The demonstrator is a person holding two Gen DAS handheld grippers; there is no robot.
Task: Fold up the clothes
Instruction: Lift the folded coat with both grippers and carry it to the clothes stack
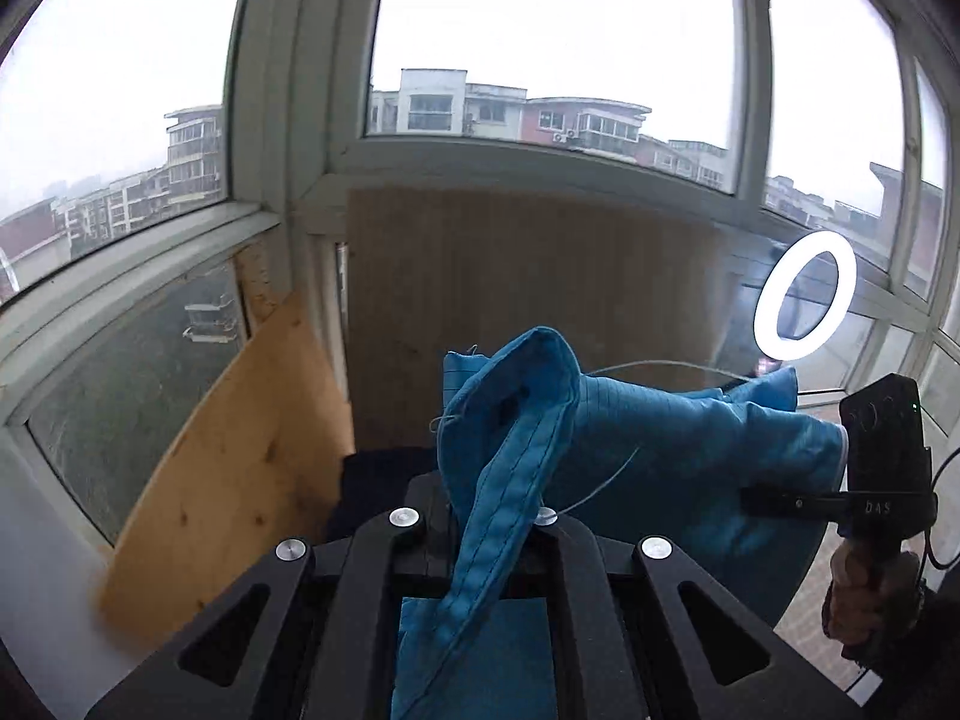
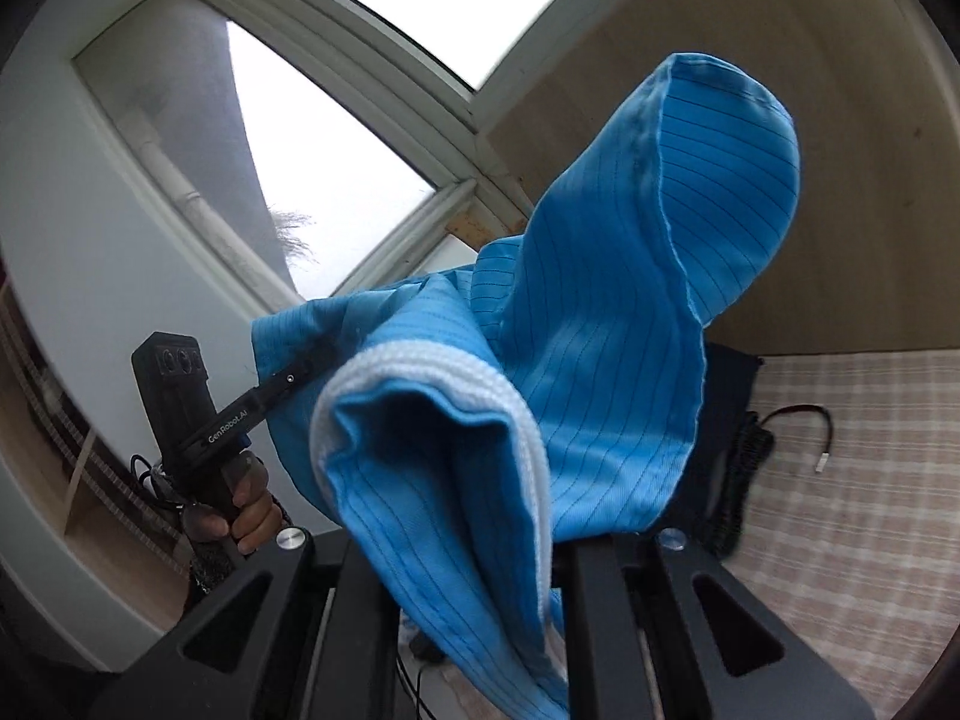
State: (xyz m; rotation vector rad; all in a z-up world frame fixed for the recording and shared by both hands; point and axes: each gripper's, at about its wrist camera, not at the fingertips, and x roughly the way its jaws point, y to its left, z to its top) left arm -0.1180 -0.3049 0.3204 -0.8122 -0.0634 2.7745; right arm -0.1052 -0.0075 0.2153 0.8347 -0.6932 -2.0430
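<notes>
A blue pinstriped garment (image 1: 660, 450) hangs in the air, stretched between both grippers. My left gripper (image 1: 486, 534) is shut on a seamed edge of it that runs up between the fingers. At the right of the left wrist view, my right gripper (image 1: 759, 497) bites into the cloth's far side. In the right wrist view the garment (image 2: 600, 330) drapes over my right gripper (image 2: 480, 570), which is shut on a sleeve end with a white ribbed cuff (image 2: 432, 366). The left gripper (image 2: 312, 360) pinches the cloth at the left. The cloth hides the fingertips.
A lit ring light (image 1: 804, 297) stands at the right by the windows. A wooden board (image 1: 240, 468) leans at the left, and a wood panel (image 1: 528, 300) lies ahead. Below are a checked sheet (image 2: 840, 510), dark clothing (image 2: 726, 420) and a cable (image 2: 804, 420). A hand (image 2: 252, 510) holds each gripper handle.
</notes>
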